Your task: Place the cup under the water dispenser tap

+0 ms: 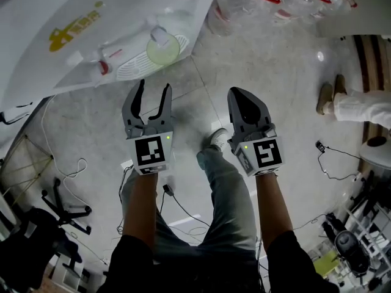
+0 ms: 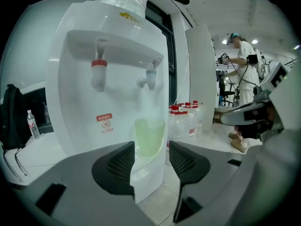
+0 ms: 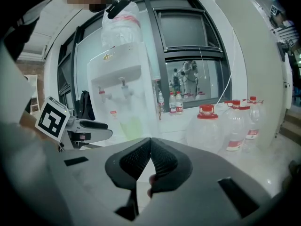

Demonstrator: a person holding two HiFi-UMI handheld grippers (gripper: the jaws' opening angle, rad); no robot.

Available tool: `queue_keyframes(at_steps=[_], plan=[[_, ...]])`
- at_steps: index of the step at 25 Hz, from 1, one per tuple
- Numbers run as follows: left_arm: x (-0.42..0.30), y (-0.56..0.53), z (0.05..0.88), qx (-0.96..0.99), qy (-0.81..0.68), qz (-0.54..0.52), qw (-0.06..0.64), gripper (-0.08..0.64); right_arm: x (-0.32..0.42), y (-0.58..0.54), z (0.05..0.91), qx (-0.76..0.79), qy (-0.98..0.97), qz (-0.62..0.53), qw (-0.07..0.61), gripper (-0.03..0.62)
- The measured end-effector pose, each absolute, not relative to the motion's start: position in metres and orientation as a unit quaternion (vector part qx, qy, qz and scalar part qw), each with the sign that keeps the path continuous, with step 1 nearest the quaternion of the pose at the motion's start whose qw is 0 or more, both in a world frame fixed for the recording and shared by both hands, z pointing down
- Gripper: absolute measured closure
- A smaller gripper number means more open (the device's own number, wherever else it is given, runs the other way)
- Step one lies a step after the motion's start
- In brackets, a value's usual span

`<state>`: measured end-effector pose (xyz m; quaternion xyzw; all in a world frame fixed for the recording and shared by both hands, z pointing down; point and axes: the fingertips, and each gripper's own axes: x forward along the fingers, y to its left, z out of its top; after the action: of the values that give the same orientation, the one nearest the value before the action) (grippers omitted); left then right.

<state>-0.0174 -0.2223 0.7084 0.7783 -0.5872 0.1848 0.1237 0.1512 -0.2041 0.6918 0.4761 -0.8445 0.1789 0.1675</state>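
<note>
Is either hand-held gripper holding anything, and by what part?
Nothing is held: left hand-held gripper open, right hand-held gripper shut empty; the cup stands free on the dispenser.

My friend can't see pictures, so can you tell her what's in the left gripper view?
A green cup stands on a white water dispenser, under its right tap. The left gripper's jaws are apart in front of it, holding nothing.
</note>
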Motion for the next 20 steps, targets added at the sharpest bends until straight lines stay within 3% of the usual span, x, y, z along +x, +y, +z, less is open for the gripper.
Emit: queue_keyframes(at_steps=[3,10,20], plan=[[-0.022,-0.217,0.689,0.775,-0.597,0.17,0.119,0.39,0.15,-0.196,0.678,0.478,-0.839,0.187,0.18,0.577],[-0.032,-0.204,0.656,0.773,-0.602,0.155,0.127,0.479,0.142,-0.184,0.646,0.485,-0.832,0.186,0.193,0.578],[-0.048,-0.193,0.594,0.778,-0.601,0.139,0.119,0.538,0.114,-0.188,0.576,0.493,-0.847,0.139,0.141,0.577]])
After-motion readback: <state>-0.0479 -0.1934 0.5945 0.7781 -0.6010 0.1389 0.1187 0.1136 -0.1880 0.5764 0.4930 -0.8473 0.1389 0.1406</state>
